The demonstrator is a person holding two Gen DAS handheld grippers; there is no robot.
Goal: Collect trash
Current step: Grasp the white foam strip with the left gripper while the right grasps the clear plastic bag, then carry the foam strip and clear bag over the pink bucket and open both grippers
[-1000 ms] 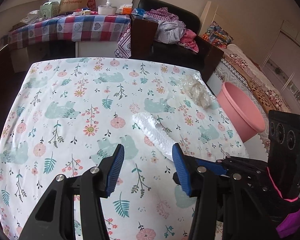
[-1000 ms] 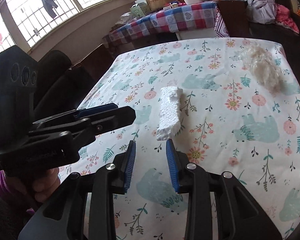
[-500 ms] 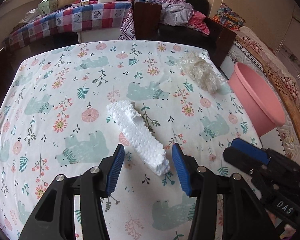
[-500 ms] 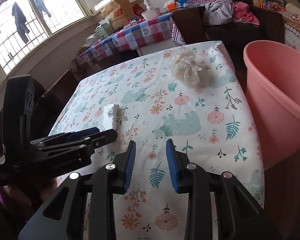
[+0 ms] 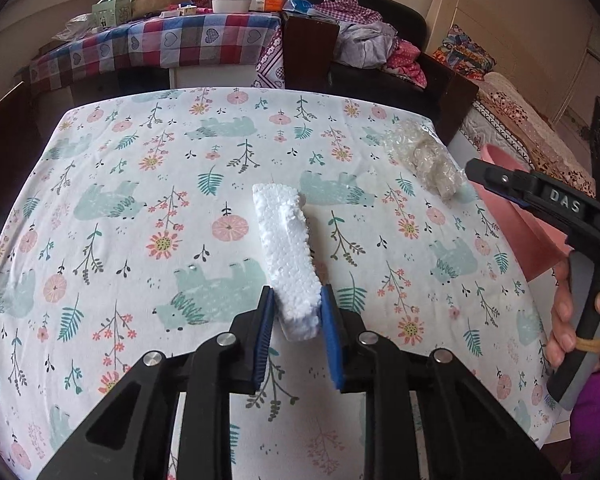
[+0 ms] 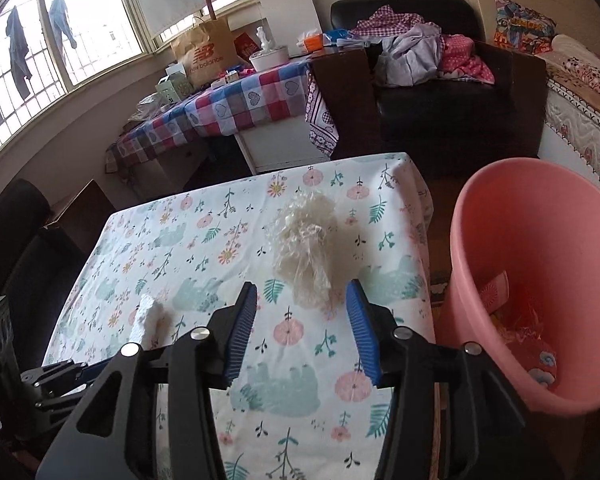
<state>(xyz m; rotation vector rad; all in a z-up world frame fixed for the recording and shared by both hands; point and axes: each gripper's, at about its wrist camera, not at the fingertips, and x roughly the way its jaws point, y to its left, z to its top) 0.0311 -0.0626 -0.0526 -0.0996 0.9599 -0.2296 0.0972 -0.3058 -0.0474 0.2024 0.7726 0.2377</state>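
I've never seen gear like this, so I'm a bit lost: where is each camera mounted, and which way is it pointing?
Left wrist: rides on the left gripper, looking along its blue fingers across the floral table; they clamp the foam strip. The person's right hand shows.
Right wrist: rides on the right gripper, open, facing the crumpled plastic wrap and the pink bin. The left gripper shows at lower left.
Shared: table, foam, wrap, bin, checkered side table.

home living room | black armchair [image 6: 452, 92] piled with clothes | bed [image 6: 580, 96] | checked-cloth side table [image 6: 236, 108]
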